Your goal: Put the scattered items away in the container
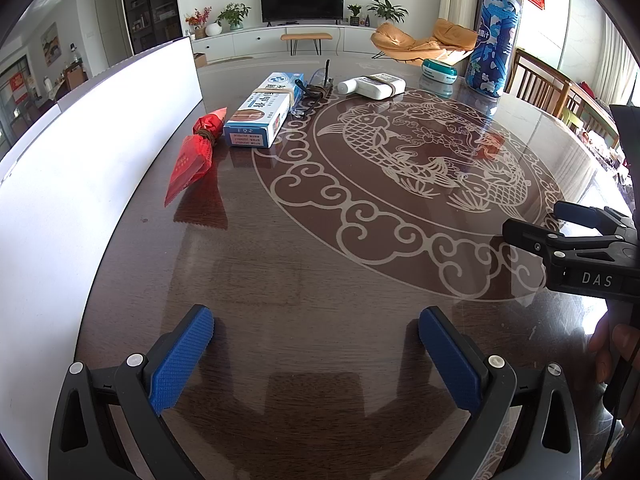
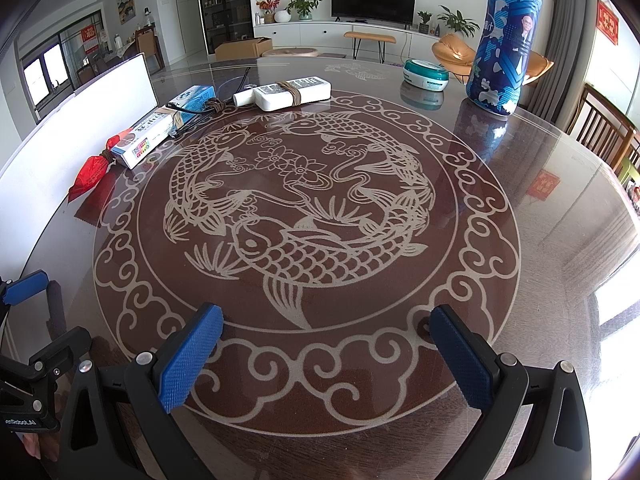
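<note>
Jaws of both grippers [image 1: 316, 354] [image 2: 326, 354] apart — nothing between.

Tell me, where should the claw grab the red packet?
Probably at the red packet's tied waist, where string pinches it narrow. It lies flat beside the white container, so come down from above with the open left claw across that waist.

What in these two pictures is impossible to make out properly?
- White container: both views show only its outer wall, so its inside is hidden.
- Tall blue bottle: its cap is cut off by the top edge in the right wrist view.
- Dark tangled item beside the blue-and-white box: too small and tangled to identify.
- Right tool: mostly cut off by the left wrist view's right edge.
</note>
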Available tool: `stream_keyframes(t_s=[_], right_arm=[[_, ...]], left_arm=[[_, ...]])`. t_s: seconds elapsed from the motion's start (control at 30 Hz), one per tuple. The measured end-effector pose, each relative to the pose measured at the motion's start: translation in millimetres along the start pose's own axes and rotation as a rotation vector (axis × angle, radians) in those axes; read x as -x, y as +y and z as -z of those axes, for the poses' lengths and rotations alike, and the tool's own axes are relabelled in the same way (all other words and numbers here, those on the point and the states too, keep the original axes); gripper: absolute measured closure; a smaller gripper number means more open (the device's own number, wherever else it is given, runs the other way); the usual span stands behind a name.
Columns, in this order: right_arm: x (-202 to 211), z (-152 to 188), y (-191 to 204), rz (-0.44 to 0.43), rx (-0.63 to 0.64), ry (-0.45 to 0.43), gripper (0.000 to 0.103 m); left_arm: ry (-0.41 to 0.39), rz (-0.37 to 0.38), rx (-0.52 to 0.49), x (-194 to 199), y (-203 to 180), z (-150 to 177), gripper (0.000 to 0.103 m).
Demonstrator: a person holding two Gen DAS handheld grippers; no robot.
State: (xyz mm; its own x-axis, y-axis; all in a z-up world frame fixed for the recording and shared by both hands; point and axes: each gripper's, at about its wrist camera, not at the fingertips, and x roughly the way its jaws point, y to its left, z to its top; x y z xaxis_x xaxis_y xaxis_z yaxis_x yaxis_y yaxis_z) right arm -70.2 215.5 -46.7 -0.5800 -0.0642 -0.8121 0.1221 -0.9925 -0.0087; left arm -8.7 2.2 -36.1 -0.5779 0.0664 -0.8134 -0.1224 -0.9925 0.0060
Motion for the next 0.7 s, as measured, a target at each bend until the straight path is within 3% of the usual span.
stream_keyframes(t_s=[0.47,0.7], right_arm=[[-0.1,-0.1,-0.2,0.0,0.0,0.0,0.0],[-0.2,-0.1,-0.1,0.0,0.0,0.0,0.0]], left_arm=[[0.003,0.002,-0.008,1.0,0.8,1.2,0.0],[0.035,-0.016,0.016,2.2,31.3,2.0,0.0]])
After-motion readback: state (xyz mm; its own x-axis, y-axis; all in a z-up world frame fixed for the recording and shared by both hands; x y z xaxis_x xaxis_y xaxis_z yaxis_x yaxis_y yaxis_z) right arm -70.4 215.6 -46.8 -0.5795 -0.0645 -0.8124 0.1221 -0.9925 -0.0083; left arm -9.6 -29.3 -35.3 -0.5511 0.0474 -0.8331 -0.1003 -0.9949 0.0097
